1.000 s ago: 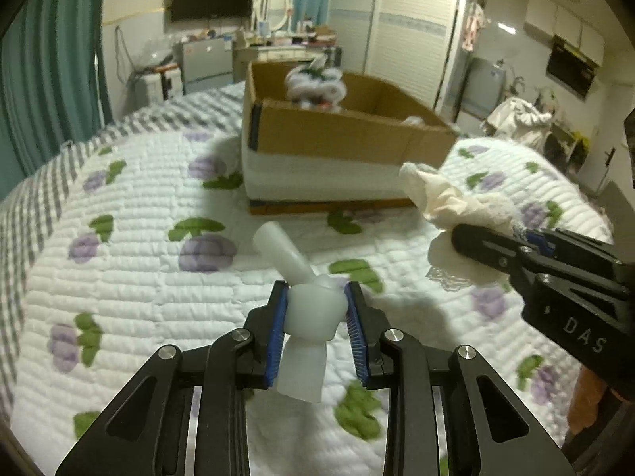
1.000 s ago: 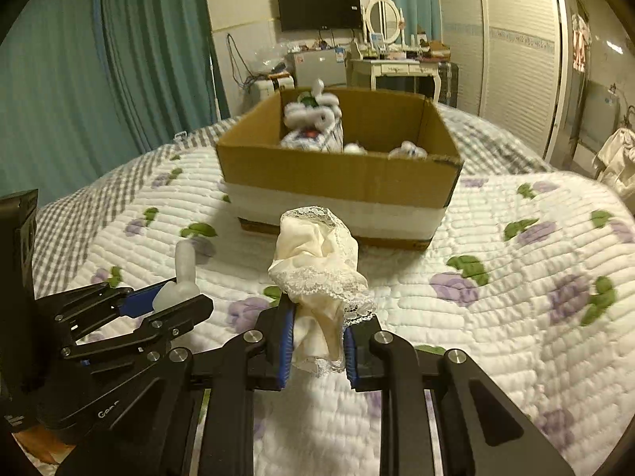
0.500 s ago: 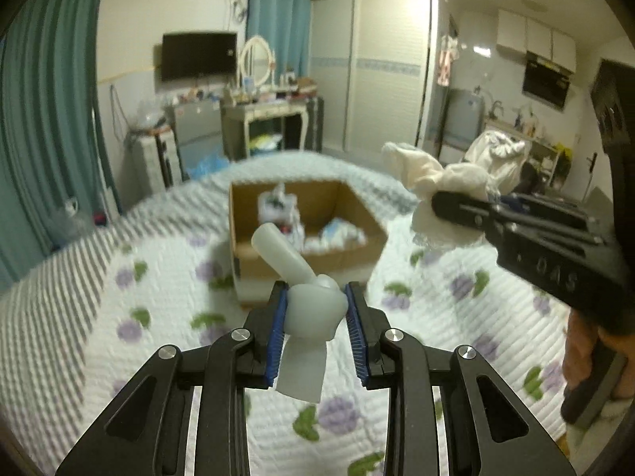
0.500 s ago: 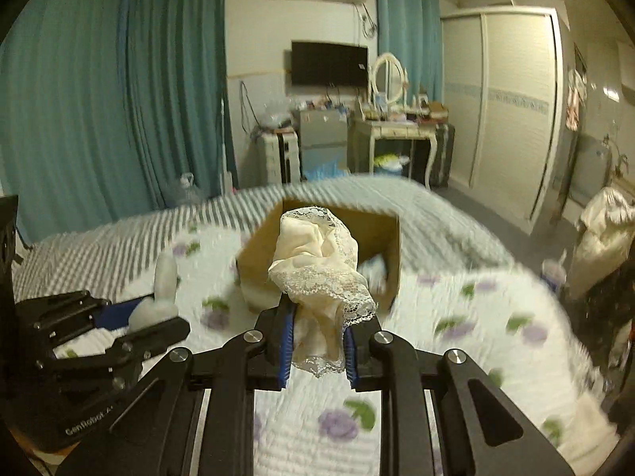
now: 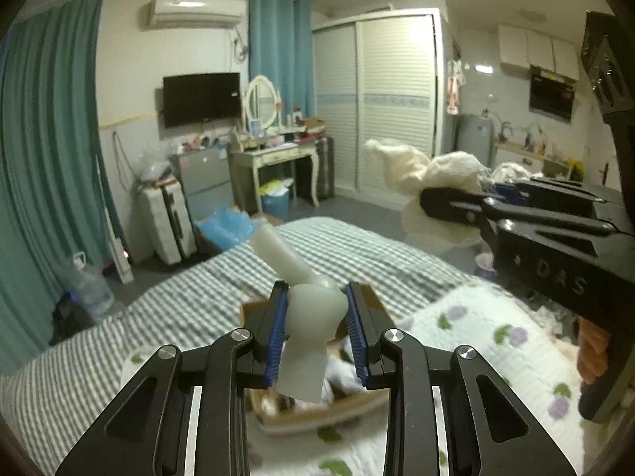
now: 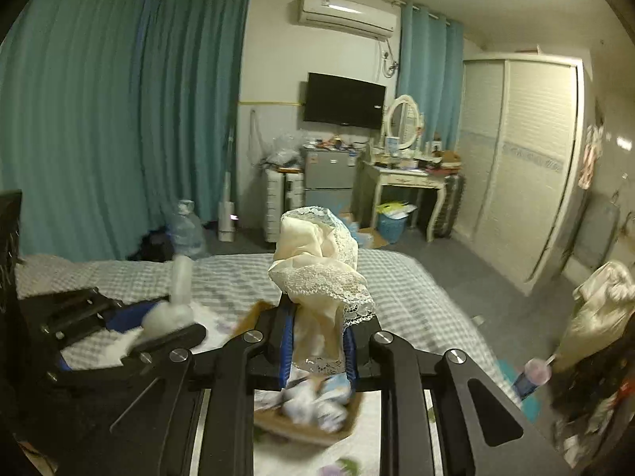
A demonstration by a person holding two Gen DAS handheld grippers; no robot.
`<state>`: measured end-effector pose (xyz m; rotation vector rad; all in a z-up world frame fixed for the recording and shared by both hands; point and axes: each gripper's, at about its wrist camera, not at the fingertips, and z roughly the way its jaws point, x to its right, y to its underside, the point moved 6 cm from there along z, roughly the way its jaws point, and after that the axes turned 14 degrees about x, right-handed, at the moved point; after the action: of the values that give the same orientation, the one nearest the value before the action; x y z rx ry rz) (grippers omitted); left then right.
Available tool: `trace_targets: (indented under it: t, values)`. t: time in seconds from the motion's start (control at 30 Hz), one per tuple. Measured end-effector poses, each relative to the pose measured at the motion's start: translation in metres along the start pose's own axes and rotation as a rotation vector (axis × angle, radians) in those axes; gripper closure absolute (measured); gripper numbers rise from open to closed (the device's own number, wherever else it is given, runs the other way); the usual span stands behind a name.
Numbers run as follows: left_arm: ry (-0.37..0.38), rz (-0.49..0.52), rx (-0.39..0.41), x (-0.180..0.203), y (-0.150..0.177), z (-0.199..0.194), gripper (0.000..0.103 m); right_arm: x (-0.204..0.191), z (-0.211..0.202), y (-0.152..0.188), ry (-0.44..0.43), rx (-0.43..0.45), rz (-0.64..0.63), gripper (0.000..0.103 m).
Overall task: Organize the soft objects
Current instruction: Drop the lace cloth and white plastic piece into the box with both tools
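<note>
rising since half a second ago, both cameras now look down on the cardboard box (image 5: 373, 297) from above, so it sits low in each view, mostly hidden behind the claws, where earlier it lay further up and clear of them. the left gripper (image 5: 316, 331) is clamped on a white soft toy (image 5: 307, 317), its rounded body pinched between the blue pads (image 5: 276, 337) and a long ear or limb sticking up to the left. the right gripper (image 6: 317, 341) is closed on a cream lace cloth (image 6: 317, 261), which bunches up above the fingers and hangs a lace edge down between them. both things are held in the air above the box, not yet in it. in the left view the right gripper reaches in from the right edge with the cloth at its tip; in the right view the left gripper comes in from the left edge with the toy. the box stands on the bed (image 5: 496, 325), on its white quilt with purple flowers, and blurred white and blue soft items (image 6: 313, 400) lie inside it. past the far edge of the bed are teal curtains (image 6: 119, 119), a television (image 6: 344, 100), a dressing table (image 6: 405, 178) with an oval mirror, and a white wardrobe (image 6: 520, 166).
</note>
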<state>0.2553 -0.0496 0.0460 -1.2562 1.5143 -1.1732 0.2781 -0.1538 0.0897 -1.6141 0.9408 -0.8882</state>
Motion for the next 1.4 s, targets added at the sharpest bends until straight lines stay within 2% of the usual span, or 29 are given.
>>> trace_targets:
  t: [0.07, 0.17, 0.43, 0.6, 0.7, 0.8, 0.83, 0.9, 0.93, 0.97, 1.03, 1.07, 1.23, 1.33, 1.4]
  values:
    - [-0.014, 0.023, 0.001, -0.002, 0.003, 0.021, 0.075, 0.011, 0.022, 0.006, -0.013, -0.015, 0.032, 0.083]
    - [-0.012, 0.044, -0.019, -0.003, 0.015, 0.053, 0.075, 0.024, 0.051, 0.023, 0.01, -0.045, 0.026, 0.083]
    - [0.034, -0.055, -0.146, -0.007, 0.068, 0.123, 0.075, 0.055, 0.126, 0.099, 0.011, -0.161, 0.098, 0.083]
    - [0.054, -0.091, -0.205, -0.006, 0.091, 0.143, 0.075, 0.066, 0.162, 0.144, -0.012, -0.232, 0.156, 0.083]
    - [0.05, -0.082, -0.199, -0.005, 0.096, 0.147, 0.075, 0.068, 0.167, 0.165, -0.043, -0.261, 0.198, 0.083]
    - [0.048, -0.087, -0.188, -0.004, 0.097, 0.147, 0.072, 0.068, 0.177, 0.173, -0.06, -0.277, 0.205, 0.083]
    - [0.049, -0.099, -0.19, -0.005, 0.097, 0.147, 0.071, 0.07, 0.177, 0.174, -0.059, -0.275, 0.21, 0.081]
    - [0.038, -0.098, -0.209, -0.007, 0.099, 0.149, 0.07, 0.071, 0.174, 0.171, -0.053, -0.265, 0.214, 0.065]
    - [0.024, -0.086, -0.21, -0.008, 0.098, 0.149, 0.065, 0.072, 0.173, 0.169, -0.044, -0.257, 0.21, 0.056]
    - [0.002, -0.067, -0.201, -0.008, 0.095, 0.146, 0.061, 0.073, 0.171, 0.165, -0.031, -0.247, 0.209, 0.053]
    - [-0.023, -0.054, -0.182, -0.011, 0.088, 0.141, 0.035, 0.076, 0.164, 0.158, -0.015, -0.235, 0.21, 0.053]
    - [-0.031, -0.057, -0.172, -0.012, 0.083, 0.136, 0.032, 0.078, 0.16, 0.153, -0.004, -0.23, 0.21, 0.053]
    - [-0.054, -0.062, -0.117, -0.018, 0.042, 0.099, 0.029, 0.082, 0.131, 0.116, 0.048, -0.193, 0.186, 0.053]
    - [-0.065, -0.035, -0.058, -0.02, 0.008, 0.065, 0.028, 0.082, 0.102, 0.078, 0.075, -0.152, 0.183, 0.053]
    - [-0.07, -0.032, -0.015, -0.021, -0.012, 0.04, 0.023, 0.078, 0.075, 0.049, 0.09, -0.117, 0.168, 0.053]
